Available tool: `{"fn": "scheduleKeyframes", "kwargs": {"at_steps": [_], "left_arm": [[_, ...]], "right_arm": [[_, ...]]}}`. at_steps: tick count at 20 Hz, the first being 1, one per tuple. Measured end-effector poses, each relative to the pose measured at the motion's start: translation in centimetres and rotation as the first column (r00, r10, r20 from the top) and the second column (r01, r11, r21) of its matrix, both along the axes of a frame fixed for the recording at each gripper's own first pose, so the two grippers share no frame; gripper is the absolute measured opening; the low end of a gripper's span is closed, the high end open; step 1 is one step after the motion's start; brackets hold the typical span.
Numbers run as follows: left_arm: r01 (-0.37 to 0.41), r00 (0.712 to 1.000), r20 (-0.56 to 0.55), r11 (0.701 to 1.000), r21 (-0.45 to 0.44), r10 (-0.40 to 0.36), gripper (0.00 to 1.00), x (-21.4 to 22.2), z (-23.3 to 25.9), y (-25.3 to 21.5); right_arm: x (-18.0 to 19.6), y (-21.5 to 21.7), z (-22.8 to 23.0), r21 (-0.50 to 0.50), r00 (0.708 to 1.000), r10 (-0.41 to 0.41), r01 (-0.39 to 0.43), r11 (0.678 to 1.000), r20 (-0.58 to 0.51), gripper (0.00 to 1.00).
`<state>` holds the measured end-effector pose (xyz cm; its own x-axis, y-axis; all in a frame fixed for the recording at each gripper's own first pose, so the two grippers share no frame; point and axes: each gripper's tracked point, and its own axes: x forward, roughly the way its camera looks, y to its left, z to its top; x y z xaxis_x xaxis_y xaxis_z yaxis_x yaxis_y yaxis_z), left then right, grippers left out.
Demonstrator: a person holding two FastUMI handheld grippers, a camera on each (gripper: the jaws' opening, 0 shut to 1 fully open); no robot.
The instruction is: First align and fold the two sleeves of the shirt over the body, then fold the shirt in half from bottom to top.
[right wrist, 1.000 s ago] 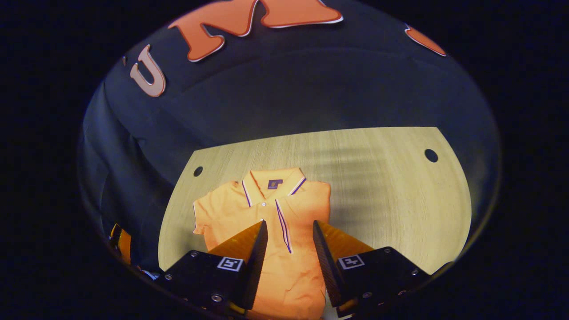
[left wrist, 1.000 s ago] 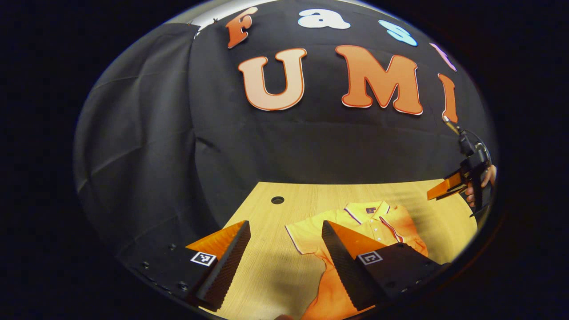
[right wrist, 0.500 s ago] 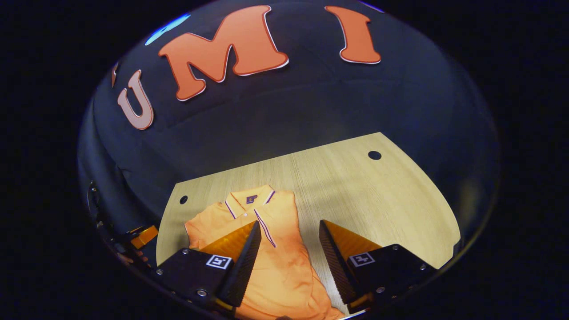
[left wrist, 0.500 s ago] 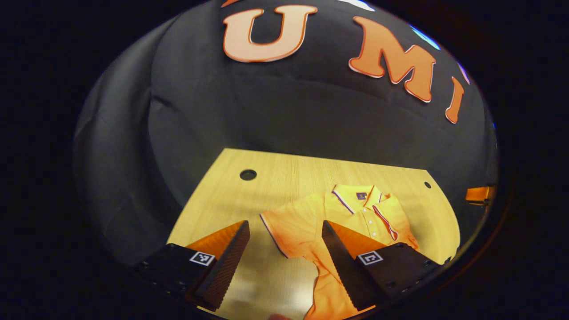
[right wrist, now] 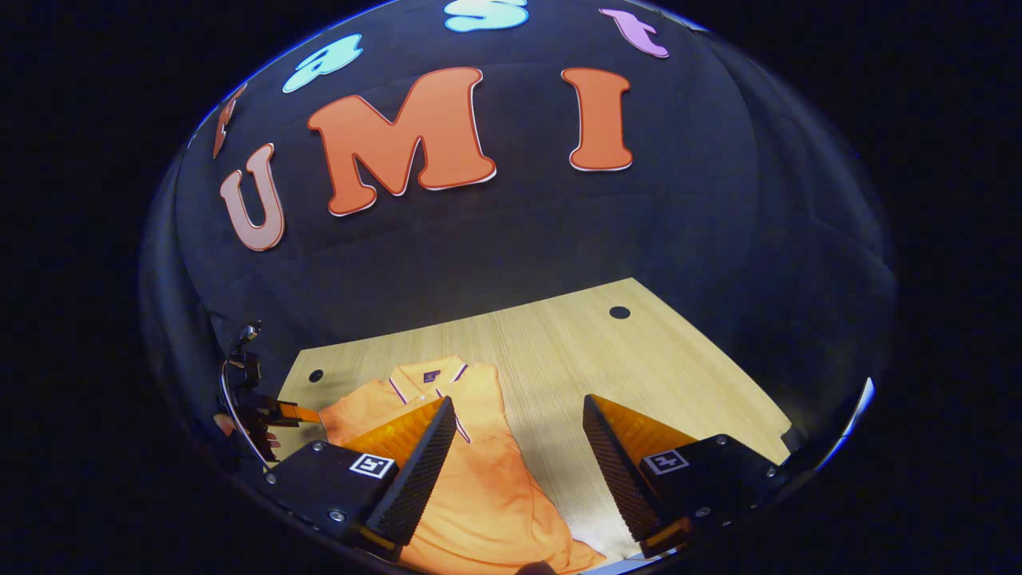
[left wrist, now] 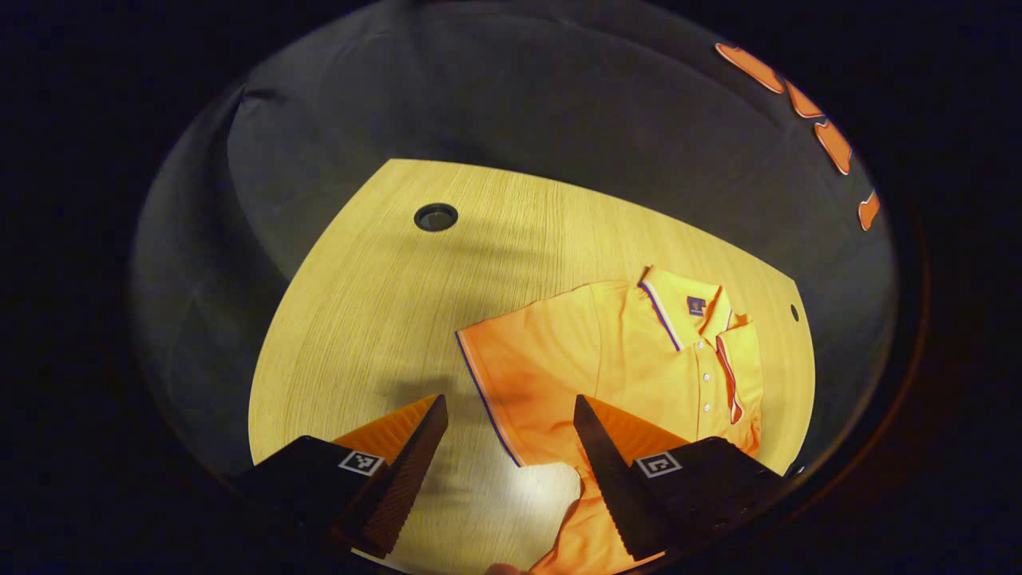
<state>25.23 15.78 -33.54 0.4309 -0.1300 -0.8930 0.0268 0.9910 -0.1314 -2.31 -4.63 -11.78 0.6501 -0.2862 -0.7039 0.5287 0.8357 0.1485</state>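
Note:
An orange polo shirt lies flat on the wooden table, collar away from me. Its left sleeve is spread out to the side, and its right side ends in a straight edge. My left gripper hovers open just above that sleeve's striped hem, with nothing between its fingers. In the right gripper view the shirt lies at the lower left, partly hidden by one finger. My right gripper stands open above the shirt's right edge and bare table. The left gripper, held by a hand, shows at the far left.
The table has a round hole at the far left and a smaller one past the collar. Black cloth wall runs close behind the table's far edge. Bare wood stretches right of the shirt.
My left gripper has tipped down and closed in on the spread left sleeve. My right gripper has drawn back and swung right off the shirt's middle, its fingers now wider apart.

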Motion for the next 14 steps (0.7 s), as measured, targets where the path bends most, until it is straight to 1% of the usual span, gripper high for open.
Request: {"fn": "scheduleKeyframes", "kwargs": {"at_steps": [5, 7, 9, 11, 12, 13, 14], "left_arm": [[-0.034, 0.992, -0.122, 0.998, 0.056, 0.041, 0.98, 1.4, -3.4, 0.5], [-0.036, 0.985, -0.166, 0.997, 0.072, 0.048, 0.98, 1.4, -4.6, 0.6], [-0.022, 0.980, -0.193, 0.994, 0.109, 0.042, 0.98, 1.8, -5.6, 0.7], [0.018, 0.975, -0.223, 0.986, 0.163, 0.019, 0.98, 1.9, -6.4, 1.0], [0.025, 0.979, -0.202, 0.986, 0.165, 0.009, 0.98, 2.7, -5.9, 0.8], [0.042, 0.979, -0.204, 0.984, 0.175, -0.006, 0.98, 2.9, -6.1, 0.6], [0.056, 0.980, -0.196, 0.986, 0.159, -0.024, 0.94, 2.9, -6.0, 0.2]], "right_arm": [[-2.9, -1.3, 4.3, -0.125, 0.999, -0.003, 0.008, 0.992, 0.037, 0.98], [-4.0, -1.8, 5.4, -0.149, 0.999, -0.010, 0.016, 0.989, 0.043, 0.98], [-5.0, -1.9, 6.0, -0.160, 0.999, -0.014, 0.022, 0.987, 0.052, 0.98], [-6.2, -2.2, 5.6, -0.171, 0.999, -0.022, 0.028, 0.985, 0.040, 0.97], [-6.9, -2.5, 5.4, -0.173, 0.999, -0.029, 0.033, 0.984, 0.030, 0.98], [-7.5, -2.6, 5.1, -0.169, 0.999, -0.035, 0.039, 0.985, 0.025, 0.98], [-8.1, -2.6, 4.9, -0.159, 0.999, -0.043, 0.046, 0.986, 0.022, 0.98]]}}
